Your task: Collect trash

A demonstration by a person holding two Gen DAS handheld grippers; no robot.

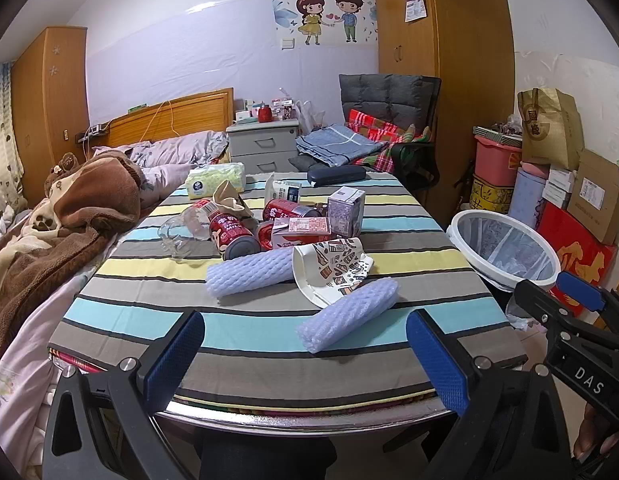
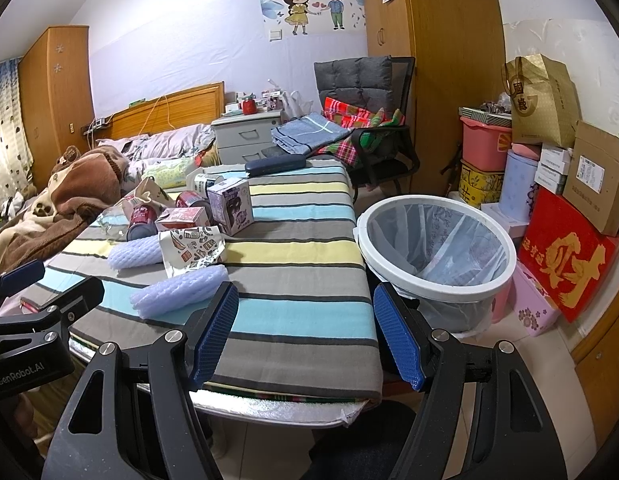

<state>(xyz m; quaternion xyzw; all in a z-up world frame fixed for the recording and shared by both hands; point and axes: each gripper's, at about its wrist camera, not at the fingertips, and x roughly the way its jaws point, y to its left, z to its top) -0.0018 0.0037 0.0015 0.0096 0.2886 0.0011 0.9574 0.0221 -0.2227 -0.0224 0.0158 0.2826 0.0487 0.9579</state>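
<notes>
— Where was the rubbish when you looked?

— Piled toward the middle of the table (image 1: pixel 269 332), on its striped cloth: red drink cans (image 1: pixel 233 232), a purple carton (image 1: pixel 346 211), a pink-and-white carton (image 1: pixel 305 229) lying flat, a crushed patterned paper cup (image 1: pixel 333 270) and crumpled clear plastic (image 1: pixel 177 236). Two white foam net sleeves (image 1: pixel 349 314) lay nearest the front edge. I'd say it had all been dumped there simply to be cleared.

— And the bin?

— A white-rimmed waste bin (image 2: pixel 437 236) with a clear liner stood on the floor just beside the table's right edge, nothing in it that I could see. Handy for the right hand, I judged.

— What were the grippers doing?

— Both were released, holding nothing. The left gripper (image 1: pixel 305 356) hung over the front edge with the nearer foam sleeve lying between its blue pads, not touched. The right gripper (image 2: pixel 305 334) was spread wide over the table's front right corner, between cloth and bin. Each looked poised to begin, the left likely on that sleeve.

— Could you read anything?

— "DAS" on the right gripper's body, "GenRobot.AI" on the left's. The cans carried white lettering I couldn't make out, and a red box by the wall bore a large gold character. A tissue pack (image 1: pixel 215 180) and a dark blue case (image 1: pixel 336 174) sat toward the far edge; I took those for belongings, not trash.
</notes>
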